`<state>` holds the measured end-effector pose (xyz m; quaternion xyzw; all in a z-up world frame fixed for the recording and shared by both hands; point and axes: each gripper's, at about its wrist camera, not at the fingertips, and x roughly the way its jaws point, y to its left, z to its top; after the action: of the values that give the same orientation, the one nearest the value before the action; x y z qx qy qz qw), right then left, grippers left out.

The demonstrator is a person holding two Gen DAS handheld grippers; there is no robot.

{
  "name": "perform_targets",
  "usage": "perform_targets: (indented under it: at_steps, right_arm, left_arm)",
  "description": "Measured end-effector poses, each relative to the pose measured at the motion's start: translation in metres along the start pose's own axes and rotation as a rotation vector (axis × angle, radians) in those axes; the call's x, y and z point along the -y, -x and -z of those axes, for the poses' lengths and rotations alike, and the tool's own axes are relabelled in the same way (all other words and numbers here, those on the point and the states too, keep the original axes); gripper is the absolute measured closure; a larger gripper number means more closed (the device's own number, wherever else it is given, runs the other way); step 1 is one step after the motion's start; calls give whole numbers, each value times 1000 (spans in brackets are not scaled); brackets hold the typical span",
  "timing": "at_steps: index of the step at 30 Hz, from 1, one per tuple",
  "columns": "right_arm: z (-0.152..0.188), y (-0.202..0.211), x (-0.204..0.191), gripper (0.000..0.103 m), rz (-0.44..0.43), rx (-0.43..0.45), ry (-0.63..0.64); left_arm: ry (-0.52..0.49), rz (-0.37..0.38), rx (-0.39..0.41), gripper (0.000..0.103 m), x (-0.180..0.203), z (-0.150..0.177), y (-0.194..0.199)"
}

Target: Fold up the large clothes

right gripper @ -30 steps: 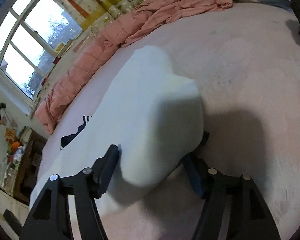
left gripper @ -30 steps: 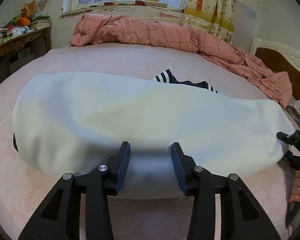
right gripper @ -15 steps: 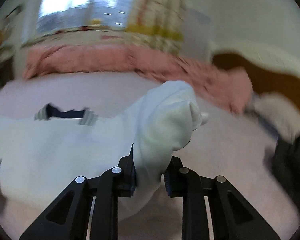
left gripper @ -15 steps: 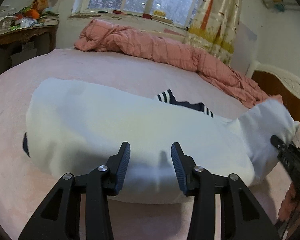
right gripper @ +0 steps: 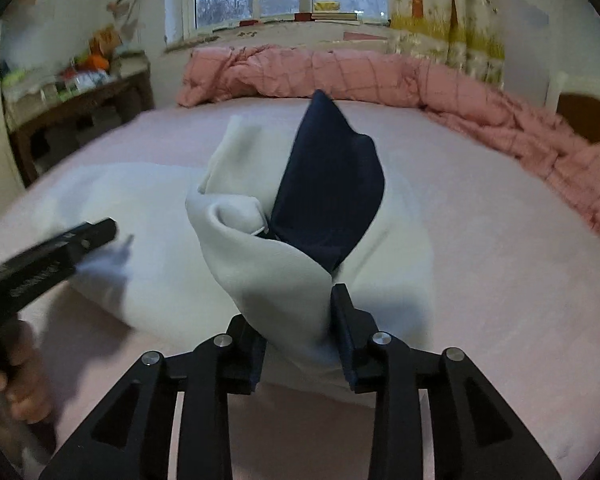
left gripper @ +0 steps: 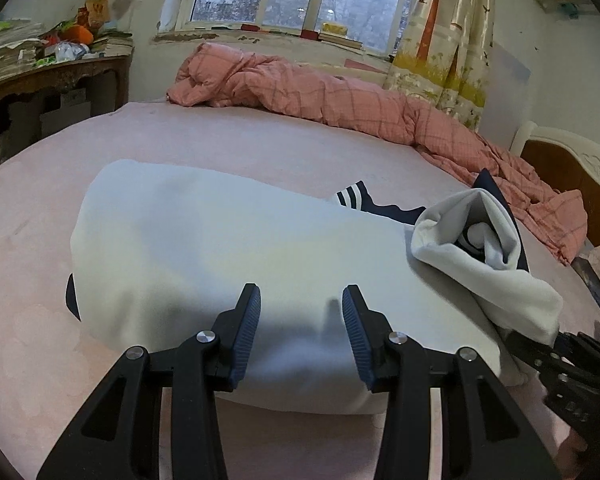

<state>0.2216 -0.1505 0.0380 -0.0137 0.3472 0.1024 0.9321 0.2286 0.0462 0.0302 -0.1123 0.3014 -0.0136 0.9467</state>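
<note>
White-and-navy garment (left gripper: 228,264) on the pink bed (left gripper: 260,148) just got its right end bunched up and lifted by the right gripper (right gripper: 300,344), whose jaws are easing apart around the cloth, while the left gripper (left gripper: 300,336) hovers unclenched at the near hem, so the fold-over looks underway.

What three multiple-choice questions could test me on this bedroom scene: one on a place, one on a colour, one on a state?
1. Where does the pink checked quilt lie?
A. on the floor
B. along the far side of the bed
C. on the table

2. Which colour joins white on the garment's raised end?
A. red
B. green
C. navy

3. How is the garment's right end?
A. flat
B. bunched upright
C. hanging off

B: it lines the far side.
C: a navy panel stands there.
B: it stands between the fingers of the right gripper, jaws opening.
</note>
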Motion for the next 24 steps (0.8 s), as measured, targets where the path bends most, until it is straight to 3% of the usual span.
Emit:
perform_targets:
  at_steps: [4, 5, 11, 14, 16, 18, 23, 24]
  right_arm:
    - [9, 11, 11, 48, -138, -11, -35]
    - [10, 14, 9, 48, -147, -12, -25]
    - [-6, 42, 21, 48, -92, 75, -99]
    - [-26, 54, 53, 43, 47, 173, -208]
    - [-40, 42, 77, 43, 104, 145, -299]
    - [-51, 20, 93, 43, 72, 86, -338]
    - [-41, -34, 59, 40, -32, -60, -182]
    - [-36, -39, 48, 40, 18, -46, -127]
  left_arm:
    - [1, 2, -3, 60, 0, 0, -1]
    - [2, 3, -4, 60, 0, 1, 0]
    - [-1, -18, -10, 58, 2, 2, -2]
    - [-10, -22, -17, 57, 3, 3, -4]
    - [-8, -20, -17, 57, 3, 3, -4]
    - [-4, -18, -18, 56, 4, 4, -4]
    - [-6, -17, -18, 55, 6, 5, -5]
    - [-3, -26, -11, 55, 6, 5, -3]
